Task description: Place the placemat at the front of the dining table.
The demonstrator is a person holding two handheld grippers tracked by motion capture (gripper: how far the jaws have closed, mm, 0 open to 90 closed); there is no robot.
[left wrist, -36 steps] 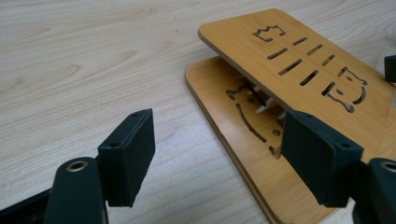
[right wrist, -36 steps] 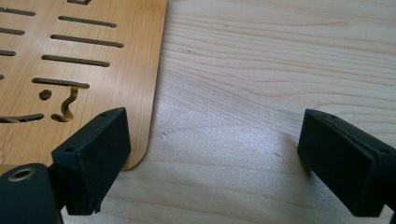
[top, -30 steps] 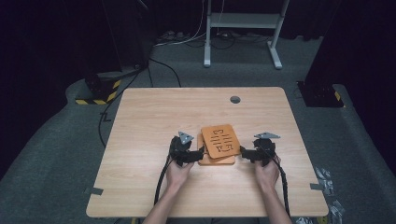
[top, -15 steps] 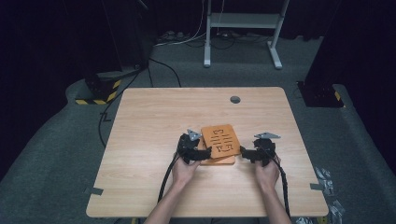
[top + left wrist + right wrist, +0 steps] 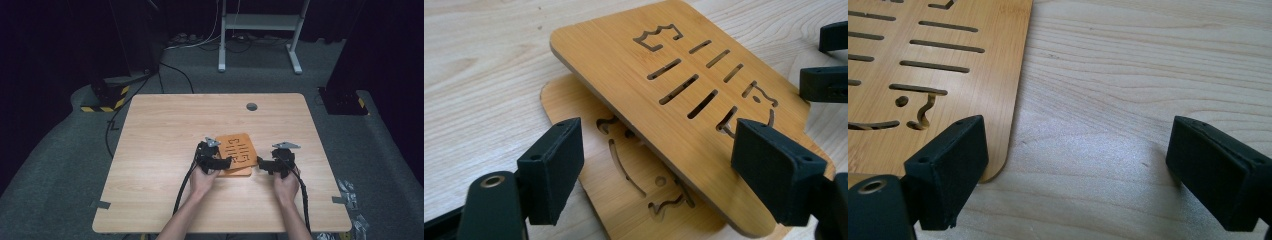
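Your left gripper (image 5: 659, 170) stands wide open, its jaws straddling the upper slotted bamboo board (image 5: 694, 95), which lies tilted across the lower cut-out bamboo board (image 5: 624, 200) on the pale wooden table (image 5: 165, 130). Your right gripper (image 5: 1078, 165) gapes equally wide just beside the upper board's edge, holding nothing.

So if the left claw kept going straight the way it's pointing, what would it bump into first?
Most likely the top wooden board. The left claw stands open, with that board's raised near edge between its jaws, lying tilted over a second board. Depth is hard to judge, but nothing else lies before it.
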